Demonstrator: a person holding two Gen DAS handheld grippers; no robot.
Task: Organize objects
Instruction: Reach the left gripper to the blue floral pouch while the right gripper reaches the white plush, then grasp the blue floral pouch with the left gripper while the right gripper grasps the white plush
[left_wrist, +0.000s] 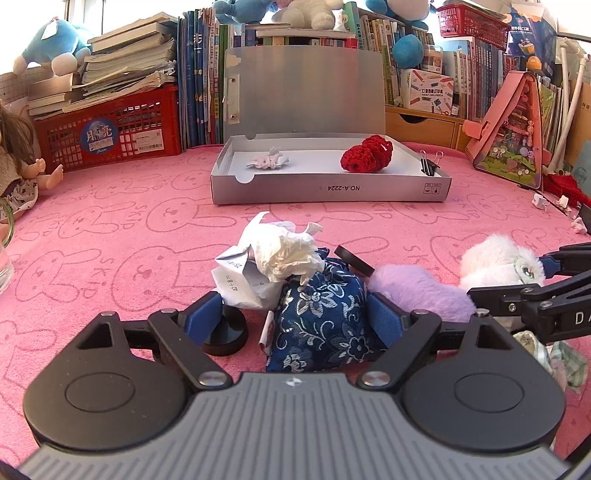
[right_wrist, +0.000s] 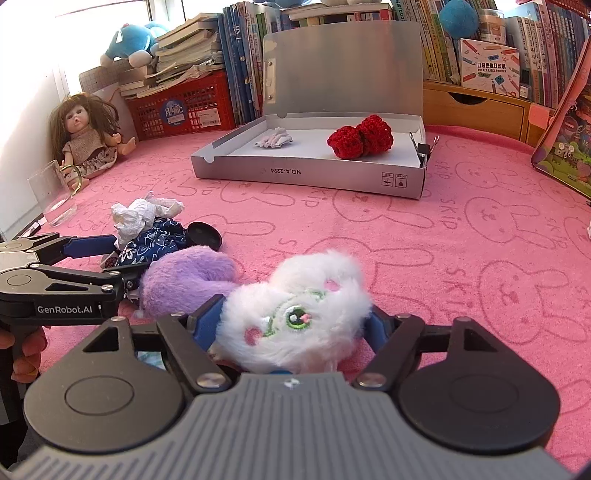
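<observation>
My left gripper (left_wrist: 295, 314) is open around a blue floral pouch (left_wrist: 321, 317) that lies on the pink cloth, with crumpled white paper (left_wrist: 277, 258) on its far end. A black round lid (left_wrist: 225, 336) lies by the left finger. My right gripper (right_wrist: 291, 321) has its fingers against both sides of a white fluffy plush (right_wrist: 295, 306) with a green eye; a purple fluffy plush (right_wrist: 184, 277) lies just left of it. A grey open box (right_wrist: 310, 173) at the back holds a red crochet piece (right_wrist: 360, 136) and a small white item (right_wrist: 275, 140).
A doll (right_wrist: 85, 136) and a clear glass cup (right_wrist: 51, 195) sit at the far left. A red basket (left_wrist: 110, 129) with stacked books, upright books and blue plush toys line the back. Binder clips (left_wrist: 430, 162) sit on the box's right corner. A pink toy case (left_wrist: 513, 129) stands at right.
</observation>
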